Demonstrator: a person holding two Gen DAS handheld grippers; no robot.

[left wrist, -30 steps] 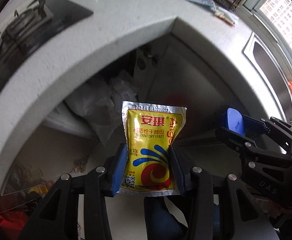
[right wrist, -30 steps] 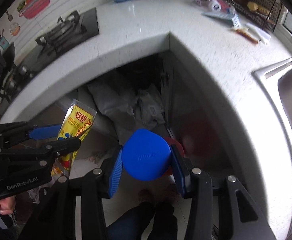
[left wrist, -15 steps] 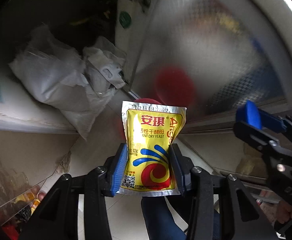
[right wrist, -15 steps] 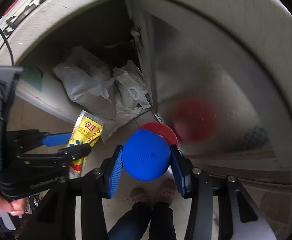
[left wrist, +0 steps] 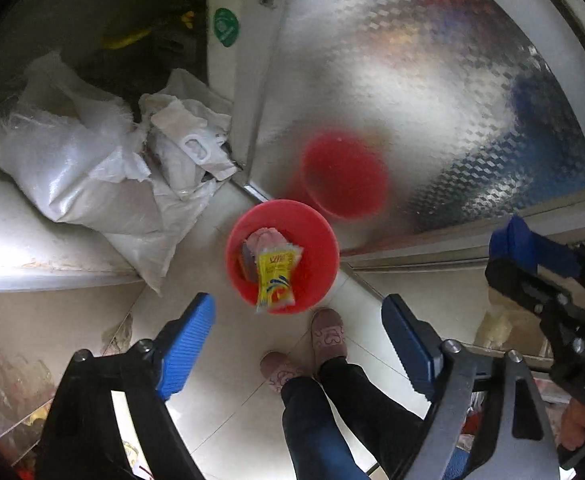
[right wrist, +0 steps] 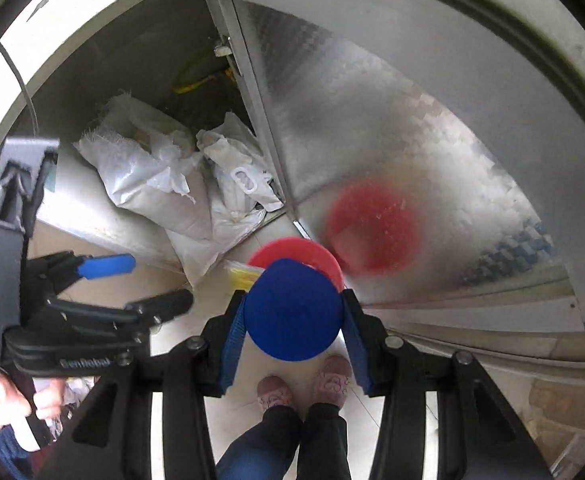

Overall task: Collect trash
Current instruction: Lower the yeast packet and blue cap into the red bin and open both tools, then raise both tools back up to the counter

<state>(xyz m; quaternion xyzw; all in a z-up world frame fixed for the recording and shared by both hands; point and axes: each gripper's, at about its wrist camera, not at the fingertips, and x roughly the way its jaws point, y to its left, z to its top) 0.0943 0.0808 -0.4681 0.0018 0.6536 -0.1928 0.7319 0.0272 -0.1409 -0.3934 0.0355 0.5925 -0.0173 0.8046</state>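
Note:
A red trash bin (left wrist: pixel 316 276) stands on the tiled floor below both grippers; its rim also shows in the right wrist view (right wrist: pixel 312 250). A yellow yeast packet (left wrist: pixel 275 280) is at the bin's near rim, over other scraps inside. My left gripper (left wrist: pixel 298 344) is open and empty above the bin, and also shows in the right wrist view (right wrist: pixel 136 282). My right gripper (right wrist: pixel 292 316) is shut on a blue round lid (right wrist: pixel 292 312), held above the bin. A yellow edge of the packet (right wrist: pixel 240 274) shows beside the lid.
White sacks (left wrist: pixel 92 168) lie in the open cabinet at left. A shiny metal cabinet door (left wrist: pixel 432 100) stands behind the bin and reflects it. The person's slippered feet (left wrist: pixel 304 348) are on the floor near the bin. The right gripper (left wrist: pixel 548 280) is at the right.
My left gripper has opened and let go of the yeast packet, which has dropped to the red bin. Both grippers have tilted further down toward the floor. The right still holds the blue lid.

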